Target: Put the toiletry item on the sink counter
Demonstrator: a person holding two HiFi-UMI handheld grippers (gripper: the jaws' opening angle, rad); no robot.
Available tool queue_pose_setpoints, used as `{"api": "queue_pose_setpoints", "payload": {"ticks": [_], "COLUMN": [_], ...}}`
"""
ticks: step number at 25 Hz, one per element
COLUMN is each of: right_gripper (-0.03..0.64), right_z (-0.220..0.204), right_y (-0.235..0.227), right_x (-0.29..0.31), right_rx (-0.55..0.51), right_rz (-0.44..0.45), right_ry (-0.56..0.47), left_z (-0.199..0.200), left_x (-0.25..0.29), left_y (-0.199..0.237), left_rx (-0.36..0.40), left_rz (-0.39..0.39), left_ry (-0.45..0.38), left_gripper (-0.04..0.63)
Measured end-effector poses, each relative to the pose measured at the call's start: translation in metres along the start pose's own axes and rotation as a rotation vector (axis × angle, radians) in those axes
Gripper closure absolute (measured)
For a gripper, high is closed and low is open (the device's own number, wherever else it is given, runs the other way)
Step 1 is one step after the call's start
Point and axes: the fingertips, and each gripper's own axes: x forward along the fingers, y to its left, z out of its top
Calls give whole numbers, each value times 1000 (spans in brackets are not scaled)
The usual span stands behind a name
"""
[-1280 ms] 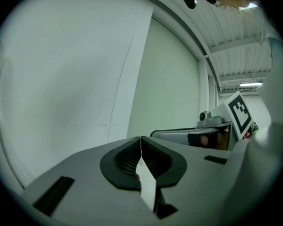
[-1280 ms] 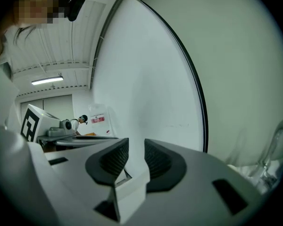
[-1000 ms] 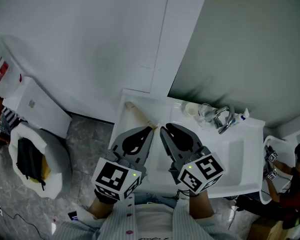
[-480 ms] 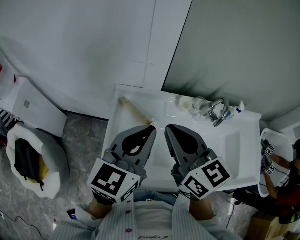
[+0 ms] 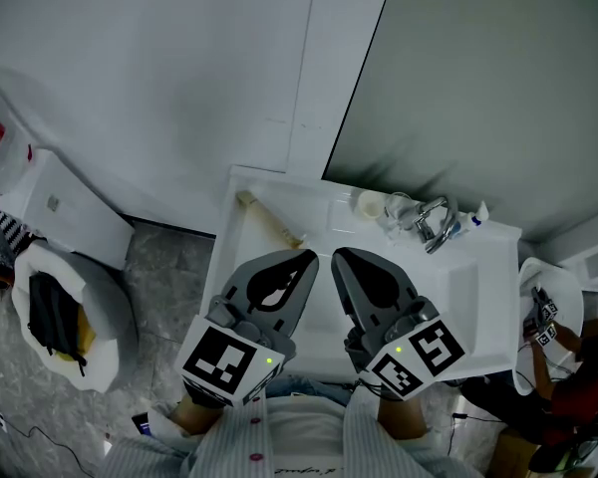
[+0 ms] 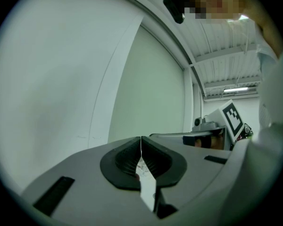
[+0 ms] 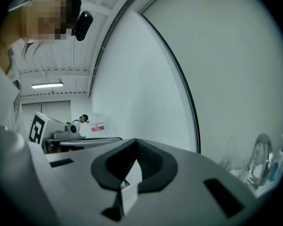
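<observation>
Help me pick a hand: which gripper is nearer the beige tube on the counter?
Left. The left gripper ends just below the beige tube in the head view; the right gripper sits farther right, toward the faucet.

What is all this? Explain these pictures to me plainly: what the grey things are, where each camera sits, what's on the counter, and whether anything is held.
There is no robot here. A person holds a hand tool in each hand: the left gripper and the right gripper. The cubes with square markers are part of these tools.

The head view comes from a camera on the person's head, looking steeply down. The two gripper views come from a camera riding on each tool, looking along its fingers.

On the white sink counter, a long pale toiletry item lies near the back left. A cup and a small bottle stand by the tap.

Both pairs of fingers are closed with nothing between them, so nothing is held.
</observation>
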Motion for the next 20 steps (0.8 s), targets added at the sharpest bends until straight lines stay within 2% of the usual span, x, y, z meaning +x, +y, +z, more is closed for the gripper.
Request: {"api": "queue_pose_setpoints", "payload": {"ticks": [20], "right_gripper": [607], "right_z": [-1], "right_y": [1], "right_x": [12], "right_rx": [13], "right_rz": [16], "right_ry": [37], "left_z": [-3], "left_x": [-1], "left_y": [11], "left_rx": [-4], "left_rz": [17], "left_ry": [9], "left_gripper": [577]}}
